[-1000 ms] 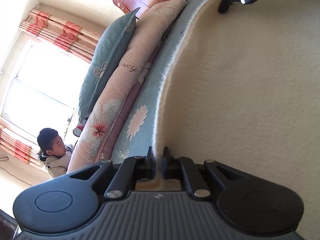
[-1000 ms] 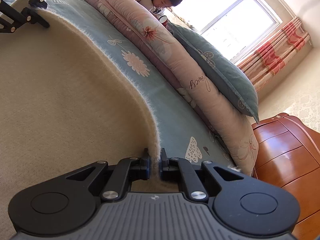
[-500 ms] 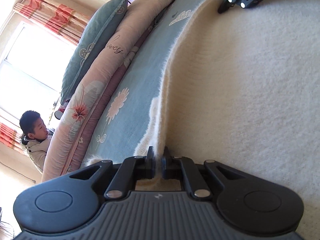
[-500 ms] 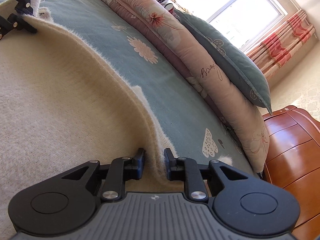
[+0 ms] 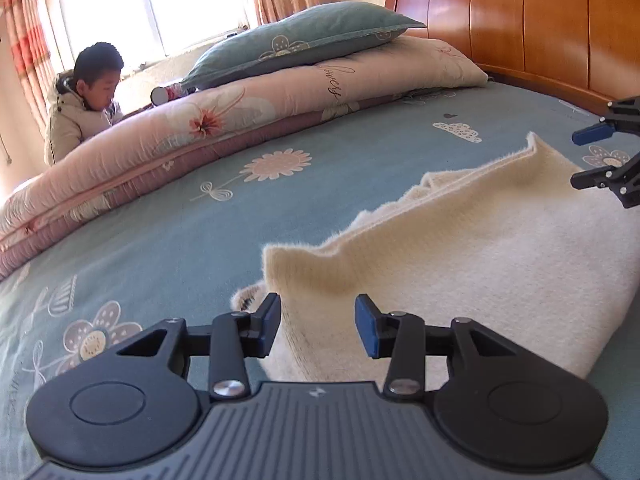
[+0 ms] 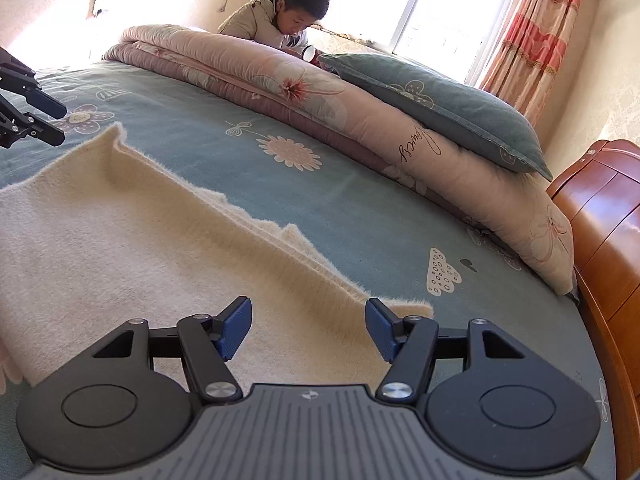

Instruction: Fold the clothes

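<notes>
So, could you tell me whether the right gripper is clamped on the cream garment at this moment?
No, the right gripper is open, its blue pads spread wide above the cream garment, which lies flat on the bed sheet.

Bright and sharp throughout, lit by daylight from the window (image 5: 108, 4), blown out to white glare there and on the wall (image 6: 48, 12), with soft shadows in the cream garment's (image 5: 480, 240) folds, strong fisheye bending of the bed (image 6: 360, 208), dark vignetted corners.

Fuzzy cream knit garment (image 5: 472, 248), matt cotton bedsheet (image 5: 192, 232), glossy wooden headboard (image 5: 520, 20)
</notes>
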Action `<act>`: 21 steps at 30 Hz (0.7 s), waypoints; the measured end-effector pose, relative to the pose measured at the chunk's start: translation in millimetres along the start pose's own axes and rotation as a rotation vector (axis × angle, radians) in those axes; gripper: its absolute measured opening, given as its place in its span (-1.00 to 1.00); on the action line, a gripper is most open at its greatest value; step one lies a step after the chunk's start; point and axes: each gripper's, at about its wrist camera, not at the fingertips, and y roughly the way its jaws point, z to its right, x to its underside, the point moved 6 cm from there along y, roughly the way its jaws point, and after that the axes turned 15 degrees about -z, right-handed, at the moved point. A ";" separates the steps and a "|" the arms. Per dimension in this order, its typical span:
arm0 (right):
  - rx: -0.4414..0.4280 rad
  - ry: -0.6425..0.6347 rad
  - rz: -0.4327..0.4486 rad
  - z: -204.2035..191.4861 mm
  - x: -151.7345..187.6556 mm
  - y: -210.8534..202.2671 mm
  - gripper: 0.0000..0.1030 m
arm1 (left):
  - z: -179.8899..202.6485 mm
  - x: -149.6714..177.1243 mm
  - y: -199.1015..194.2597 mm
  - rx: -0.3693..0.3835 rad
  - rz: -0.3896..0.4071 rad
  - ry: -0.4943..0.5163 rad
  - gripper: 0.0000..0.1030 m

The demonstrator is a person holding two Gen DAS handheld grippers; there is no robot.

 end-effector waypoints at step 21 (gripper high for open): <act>-0.424 0.619 -0.079 57.2 130.1 -1.8 -0.03 | -11.4 97.1 16.7 0.380 -0.119 -0.382 -0.10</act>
